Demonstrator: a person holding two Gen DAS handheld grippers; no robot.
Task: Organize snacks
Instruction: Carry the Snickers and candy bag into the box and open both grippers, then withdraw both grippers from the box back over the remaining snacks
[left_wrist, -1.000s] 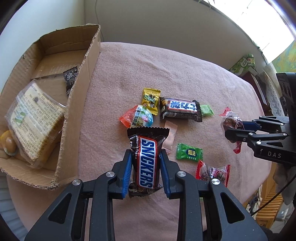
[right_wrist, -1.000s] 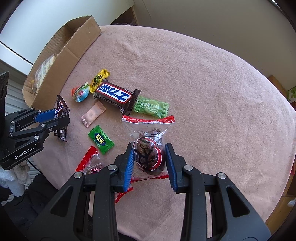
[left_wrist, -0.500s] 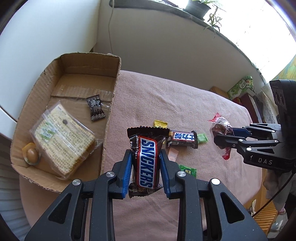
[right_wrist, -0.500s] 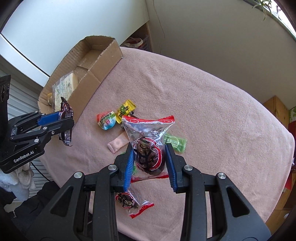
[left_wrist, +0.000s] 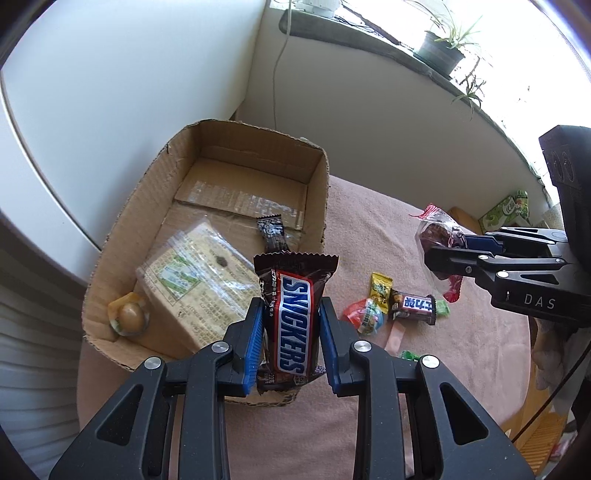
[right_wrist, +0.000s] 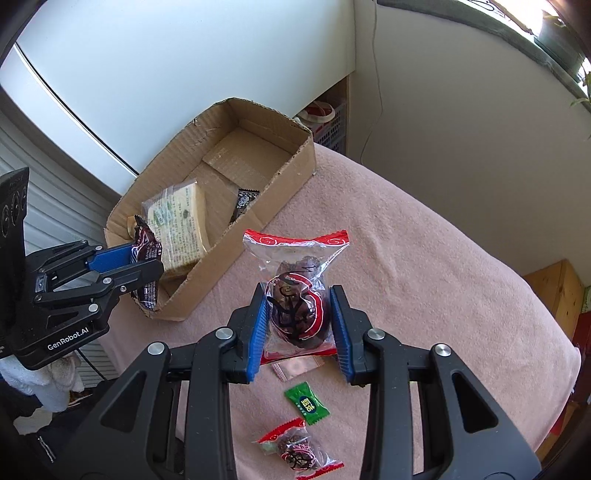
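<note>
My left gripper (left_wrist: 291, 345) is clamped on a Snickers bar (left_wrist: 295, 321), which stands upright between the blue pads over the near rim of the box (left_wrist: 325, 192). My right gripper (right_wrist: 300, 332) pinches a clear red-edged packet (right_wrist: 297, 291) above the pink cloth (right_wrist: 424, 258), just beside the box's long side. The box sits at the cloth's far left edge and holds a wrapped bread pack (left_wrist: 192, 280), a small dark sachet (left_wrist: 272, 232) and what looks like a jelly cup (left_wrist: 129, 314) in its near corner, though that is hard to make out. Loose sweets lie mid-cloth: a green candy (right_wrist: 306, 402), a second red-edged packet (right_wrist: 295, 448) and a dark bar (left_wrist: 412, 306).
</note>
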